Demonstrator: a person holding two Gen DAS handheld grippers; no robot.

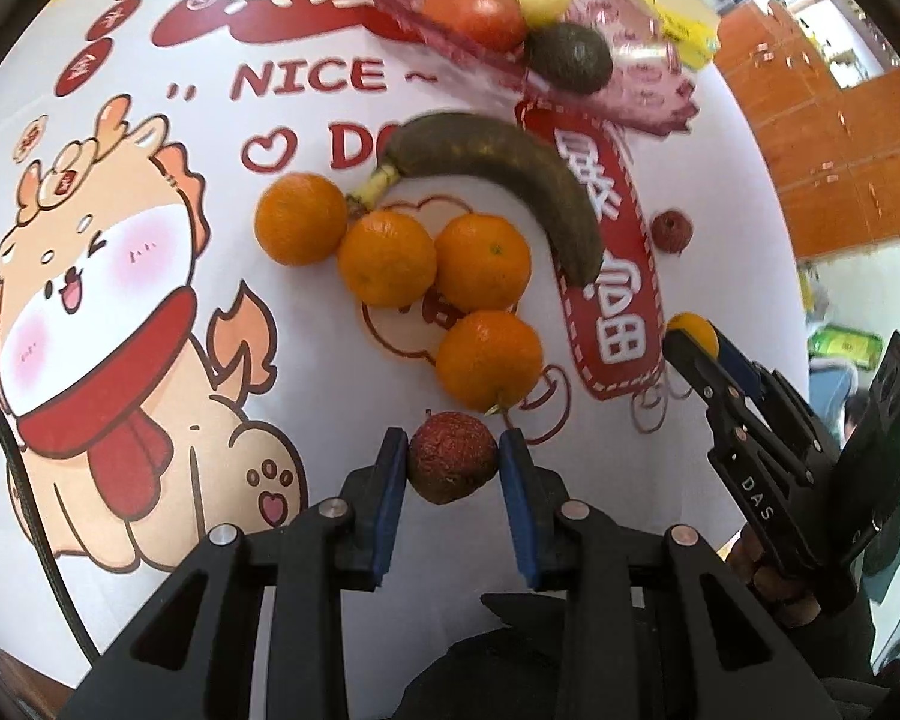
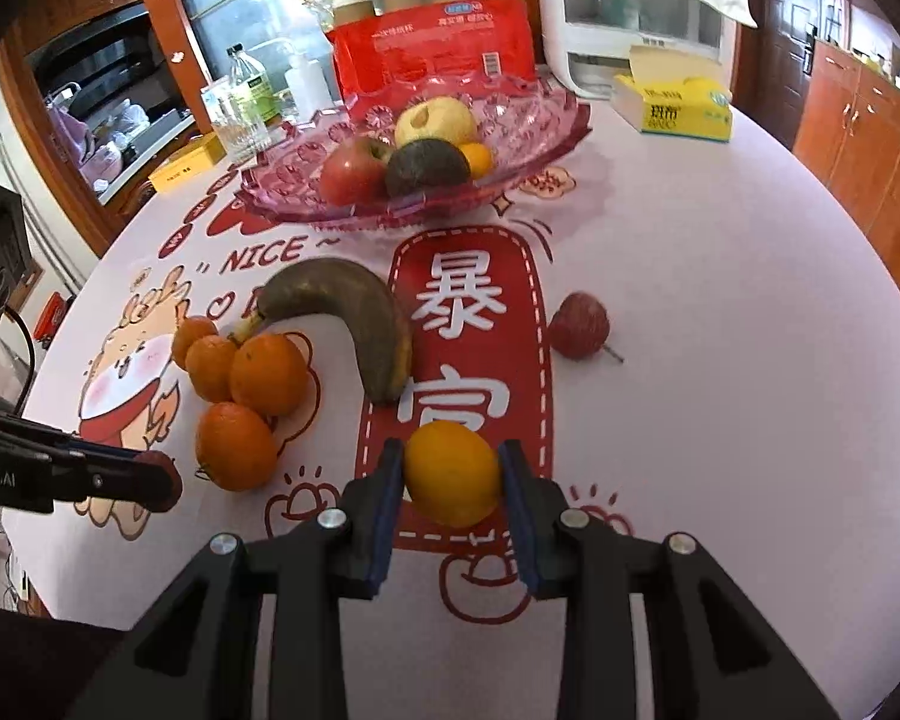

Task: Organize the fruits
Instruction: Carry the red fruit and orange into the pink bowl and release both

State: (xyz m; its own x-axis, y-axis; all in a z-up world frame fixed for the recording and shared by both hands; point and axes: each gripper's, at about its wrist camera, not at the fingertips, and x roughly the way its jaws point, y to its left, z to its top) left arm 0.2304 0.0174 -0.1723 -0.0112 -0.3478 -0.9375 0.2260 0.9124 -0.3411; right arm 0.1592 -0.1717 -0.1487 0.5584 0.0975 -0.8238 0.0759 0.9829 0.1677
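Fruit count first: four tangerines (image 1: 432,276) cluster just ahead of the left gripper (image 1: 453,465), one blackened banana (image 1: 498,174) curves beyond them, and a second lychee (image 1: 671,231) lies alone ahead and to its right. The left gripper's blue pads press both sides of a dark red, bumpy lychee (image 1: 450,461), so it is closed on that fruit. The right gripper (image 2: 453,474) is likewise clamped on a smooth yellow-orange fruit (image 2: 453,471) (a small orange or kumquat, hard to say through the fisheye), held over the red banner printed on the tablecloth (image 2: 720,300). Farther ahead of the right gripper sits the pink glass bowl (image 2: 510,150) with a red apple (image 2: 351,171), a yellow apple (image 2: 435,120), a dark avocado (image 2: 426,168) and one orange piece (image 2: 477,159) mostly hidden behind the avocado. In the left wrist view the bowl is cut off at the top edge. Behind the bowl stand a red package (image 2: 435,54) and a yellow tissue box (image 2: 672,102).
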